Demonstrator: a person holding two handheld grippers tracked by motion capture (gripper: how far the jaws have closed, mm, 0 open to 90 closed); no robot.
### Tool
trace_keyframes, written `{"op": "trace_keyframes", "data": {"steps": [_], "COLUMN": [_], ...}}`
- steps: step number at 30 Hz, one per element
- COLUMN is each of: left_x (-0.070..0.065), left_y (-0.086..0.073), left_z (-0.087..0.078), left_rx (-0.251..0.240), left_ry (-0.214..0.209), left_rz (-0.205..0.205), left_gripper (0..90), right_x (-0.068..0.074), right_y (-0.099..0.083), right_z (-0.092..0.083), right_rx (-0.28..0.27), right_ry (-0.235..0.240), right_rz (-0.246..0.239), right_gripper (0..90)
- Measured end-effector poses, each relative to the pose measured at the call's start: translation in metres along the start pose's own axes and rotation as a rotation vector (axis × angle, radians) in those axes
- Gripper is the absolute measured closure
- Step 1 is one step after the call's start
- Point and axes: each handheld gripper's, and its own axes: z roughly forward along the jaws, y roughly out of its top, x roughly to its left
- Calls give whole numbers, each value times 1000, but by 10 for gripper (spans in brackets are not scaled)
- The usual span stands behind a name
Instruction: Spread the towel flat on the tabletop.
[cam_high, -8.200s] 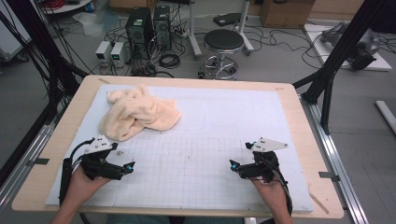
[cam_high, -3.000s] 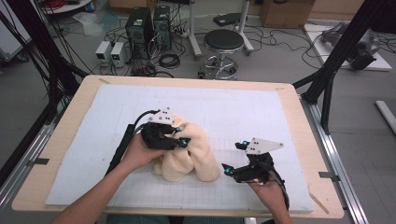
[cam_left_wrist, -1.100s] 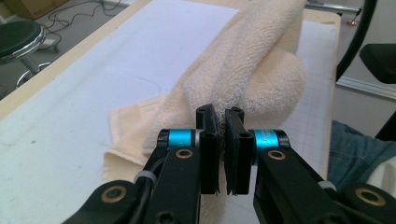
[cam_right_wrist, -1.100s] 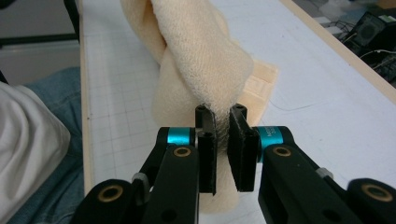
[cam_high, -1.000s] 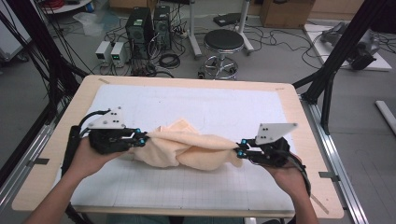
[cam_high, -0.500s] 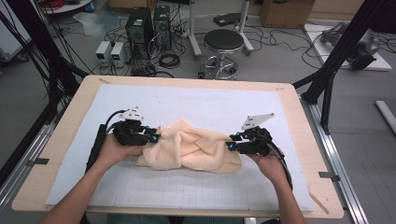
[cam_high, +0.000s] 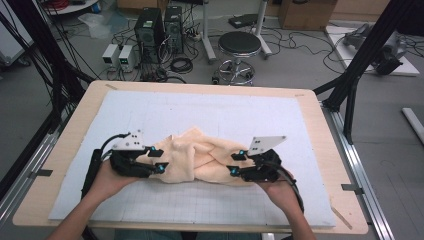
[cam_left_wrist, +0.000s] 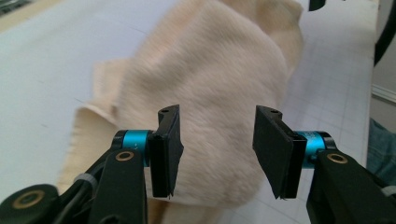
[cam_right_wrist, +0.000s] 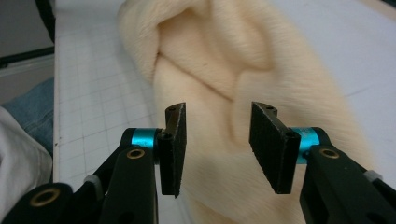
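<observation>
Two grippers: one at each end of a cream fleece cloth (cam_high: 200, 159), low in the middle of the high view.
Cloth: bunched and folded, lying on the white gridded mat (cam_high: 220, 115) that covers the wooden surface (cam_high: 60, 150); it sits a little below the centre of the frame.
Left gripper (cam_high: 159, 160): at the cloth's left end, lower left of centre, held in the person's left hand (cam_high: 107, 181).
Left jaws: partly apart, having just been opening; in the left gripper view (cam_left_wrist: 216, 149) the cloth lies beyond the pads, which do not press on it.
Right gripper (cam_high: 235, 163): at the cloth's right end, held in the right hand (cam_high: 282, 192).
Right jaws: partly apart, having just been opening; in the right gripper view (cam_right_wrist: 218, 147) the fleece shows through the gap, unpinched.
Background: a round stool (cam_high: 239, 45) on the floor, top centre.
</observation>
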Motion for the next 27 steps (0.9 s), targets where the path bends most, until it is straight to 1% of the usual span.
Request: {"op": "trace_keyframes", "data": {"steps": [1, 3, 6, 8, 9, 11, 12, 14, 16, 19, 22, 23, 25, 26, 27], "left_x": [-2, -1, 2, 5, 6, 6, 7, 10, 11, 9, 7, 7, 9, 9, 9], "left_y": [-5, -9, -10, -11, -11, -11, -11, -11, -11, -9, -7, -6, -5, -4, -4], "left_z": [7, 15, 28, 36, 39, 44, 45, 44, 40, 32, 20, 15, 6, 4, 3], "left_rx": [15, 30, 30, 34, 41, 27, 26, 15, 4, -18, -52, -66, -95, -98, -98], "left_ry": [4, -2, 36, 57, 60, 77, 74, 64, 61, 64, 65, 69, 66, 67, 69], "left_rz": [2, -1, 2, 4, 8, 4, 6, -7, -17, -17, -10, -14, -33, -36, -37], "left_gripper": [520, 536, 595, 645, 664, 696, 712, 740, 777, 807, 827, 830, 836, 839, 840], "right_x": [2, 5, 7, 6, 5, 3, 2, 0, 0, 1, 2, 2, 2, 2, 2], "right_y": [-1, -2, -2, -2, -2, -2, -3, -3, -4, -3, -2, -2, -1, 0, 0], "right_z": [6, 22, 43, 57, 62, 69, 72, 72, 69, 63, 54, 52, 43, 37, 34], "right_rx": [9, 39, 90, 110, 119, 137, 146, 150, 142, 128, 113, 107, 84, 69, 65], "right_ry": [9, 25, 32, 28, 22, -6, -16, -14, -5, 6, 12, 12, 8, 12, 7], "right_rz": [1, -5, -16, -21, -20, -25, -33, -43, -36, -40, -50, -58, -52, -47, -51], "right_gripper": [550, 548, 548, 551, 559, 610, 651, 737, 779, 801, 824, 826, 827, 828, 829]}}
